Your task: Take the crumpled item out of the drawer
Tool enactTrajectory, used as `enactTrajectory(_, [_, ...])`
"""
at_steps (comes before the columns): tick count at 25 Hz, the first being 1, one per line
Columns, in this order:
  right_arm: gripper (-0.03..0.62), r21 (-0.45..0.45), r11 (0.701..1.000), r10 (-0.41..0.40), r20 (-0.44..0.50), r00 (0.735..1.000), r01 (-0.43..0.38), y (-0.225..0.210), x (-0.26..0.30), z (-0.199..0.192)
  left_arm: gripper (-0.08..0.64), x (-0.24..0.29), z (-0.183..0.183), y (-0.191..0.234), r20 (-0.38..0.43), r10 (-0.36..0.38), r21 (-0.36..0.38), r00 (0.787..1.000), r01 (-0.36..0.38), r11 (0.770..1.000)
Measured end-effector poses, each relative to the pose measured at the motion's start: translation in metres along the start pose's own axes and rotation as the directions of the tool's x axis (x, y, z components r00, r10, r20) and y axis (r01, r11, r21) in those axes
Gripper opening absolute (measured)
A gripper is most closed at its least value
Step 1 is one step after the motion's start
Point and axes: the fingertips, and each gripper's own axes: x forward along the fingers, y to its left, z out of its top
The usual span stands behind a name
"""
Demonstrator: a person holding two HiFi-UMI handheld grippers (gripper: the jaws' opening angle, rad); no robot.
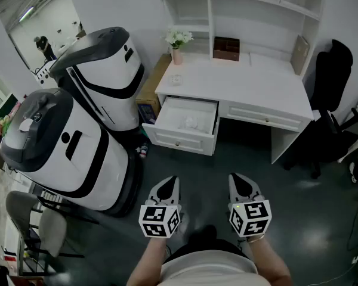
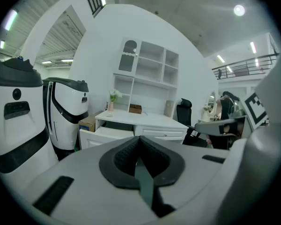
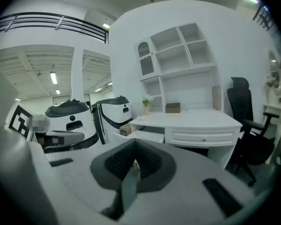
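A white desk (image 1: 244, 91) stands ahead with its left drawer (image 1: 182, 137) pulled open. Inside the drawer lies a crumpled white item (image 1: 191, 122). My left gripper (image 1: 168, 185) and right gripper (image 1: 241, 183) hover side by side over the dark floor, well short of the drawer. Both are shut with nothing between their jaws. In the left gripper view the open drawer (image 2: 105, 134) shows past the shut left gripper (image 2: 139, 150). In the right gripper view the drawer (image 3: 143, 135) sits left of the desk's shut drawer (image 3: 203, 137), beyond the shut right gripper (image 3: 133, 161).
Two large white machines with dark tops (image 1: 104, 70) (image 1: 62, 151) stand to the left. A cardboard box (image 1: 150, 85) sits beside the desk. A flower vase (image 1: 177, 43) and brown box (image 1: 226, 47) rest on the desk. A black office chair (image 1: 331, 109) is at right.
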Motion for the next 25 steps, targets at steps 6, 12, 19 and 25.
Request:
enactTrajectory(6, [0.002,-0.014,1.000,-0.003,0.022,1.000,0.004,-0.008,0.003,0.007,-0.009,0.006,0.003,-0.002,0.001,0.014,0.002,1.000,-0.014,1.000])
enactTrajectory(12, [0.002,-0.011,1.000,0.013,0.072,0.997,-0.012,-0.015,0.004,0.018,-0.009,0.011,0.004,-0.005,0.009,0.022,0.007,1.000,-0.022,1.000])
enactTrajectory(19, [0.002,-0.013,1.000,0.018,0.131,0.991,-0.017,-0.024,-0.004,0.036,-0.009,0.013,0.005,-0.013,0.018,0.034,0.011,0.999,-0.035,0.999])
enactTrajectory(25, [0.005,-0.045,0.999,0.036,0.159,0.987,-0.029,-0.027,-0.010,0.046,-0.009,0.012,0.006,-0.019,0.029,0.046,0.006,0.999,-0.046,0.999])
